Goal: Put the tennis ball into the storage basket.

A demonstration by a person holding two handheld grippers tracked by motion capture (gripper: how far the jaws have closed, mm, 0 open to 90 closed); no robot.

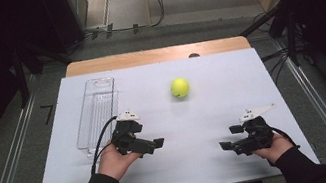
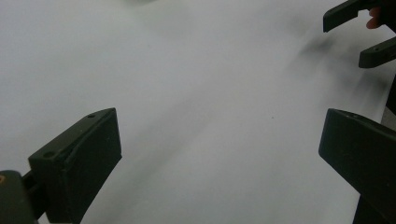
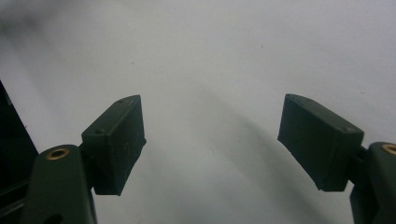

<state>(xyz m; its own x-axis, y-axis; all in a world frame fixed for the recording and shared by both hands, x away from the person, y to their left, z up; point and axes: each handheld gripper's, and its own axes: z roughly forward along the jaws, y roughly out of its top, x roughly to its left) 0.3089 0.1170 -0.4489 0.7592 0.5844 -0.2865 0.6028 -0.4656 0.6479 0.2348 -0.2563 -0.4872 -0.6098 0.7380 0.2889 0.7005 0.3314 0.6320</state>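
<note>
Lying across a wooden table, a large white rectangular board (image 1: 224, 162) is seen from above, and every place below is given relative to it. Grey floor, metal rails and dark equipment are seen around the board, with cables at its far side.

On the board's far left part, a clear plastic oblong tray (image 1: 96, 112) is set with its long axis running from the near edge toward the far edge. It appears empty.

Near the board's near edge, two black two-jaw grippers are held by a person in dark sleeves. The left gripper (image 1: 153, 145) is held over the board's left half, just beside the tray's near end, and the right gripper (image 1: 230, 137) over its right half. Their jaws are pointed inward, toward each other. In the left gripper view (image 2: 219, 154) and in the right gripper view (image 3: 210, 135), the jaws are seen spread wide apart with nothing between them, only bare white surface.

On the board's far middle, a small yellow-green tennis ball (image 1: 179, 87) rests alone, well apart from both grippers and to the right of the tray. It lies ahead of both, slightly nearer the left gripper by appearance. Being round, the ball has no long axis, so a grasp from any side could be chosen.
</note>
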